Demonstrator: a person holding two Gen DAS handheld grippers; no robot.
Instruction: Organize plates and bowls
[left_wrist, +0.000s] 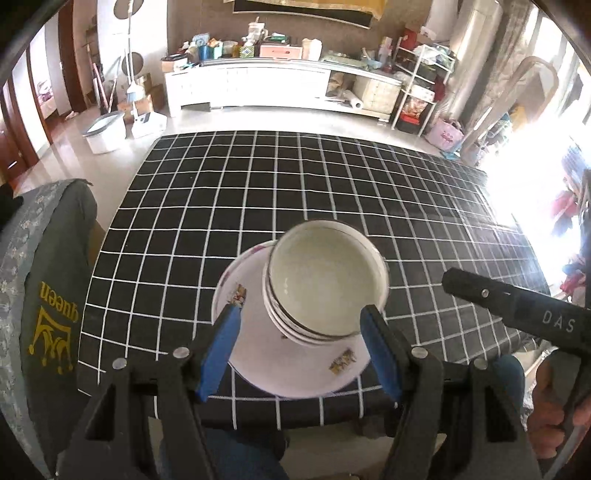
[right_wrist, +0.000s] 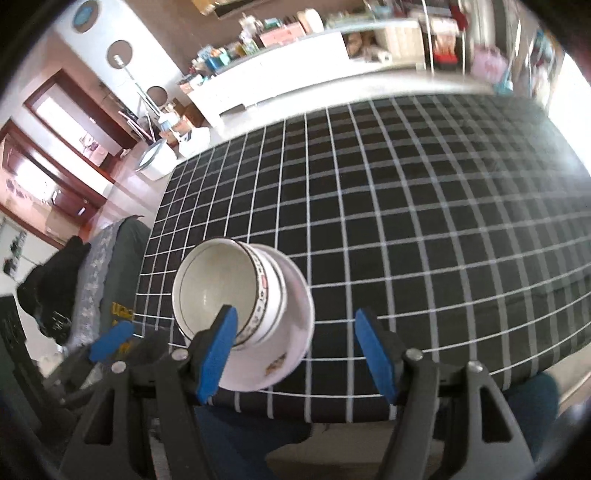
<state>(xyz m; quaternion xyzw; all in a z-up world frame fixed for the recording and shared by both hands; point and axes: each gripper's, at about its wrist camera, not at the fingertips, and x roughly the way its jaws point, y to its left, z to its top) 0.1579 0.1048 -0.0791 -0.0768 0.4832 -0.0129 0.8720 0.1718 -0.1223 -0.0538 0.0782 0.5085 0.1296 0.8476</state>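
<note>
Stack of white ceramic bowls with dark rims (left_wrist: 325, 284) sits on a white floral plate (left_wrist: 258, 354), near edge of black grid-cloth desk (left_wrist: 332, 192). Left gripper (left_wrist: 299, 350): jaws apart, empty, stack at 12 o'clock. Right gripper (right_wrist: 295, 350): apart, empty, stack at 10 o'clock.

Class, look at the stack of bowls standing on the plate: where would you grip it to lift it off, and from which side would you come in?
Probably grip the stack of bowls by its lowest bowl's outer wall, from above on the near side. The bowls sit nested and upright on the plate, so holding an upper rim would lift only that bowl. Both grippers, left and right, are open.
</note>
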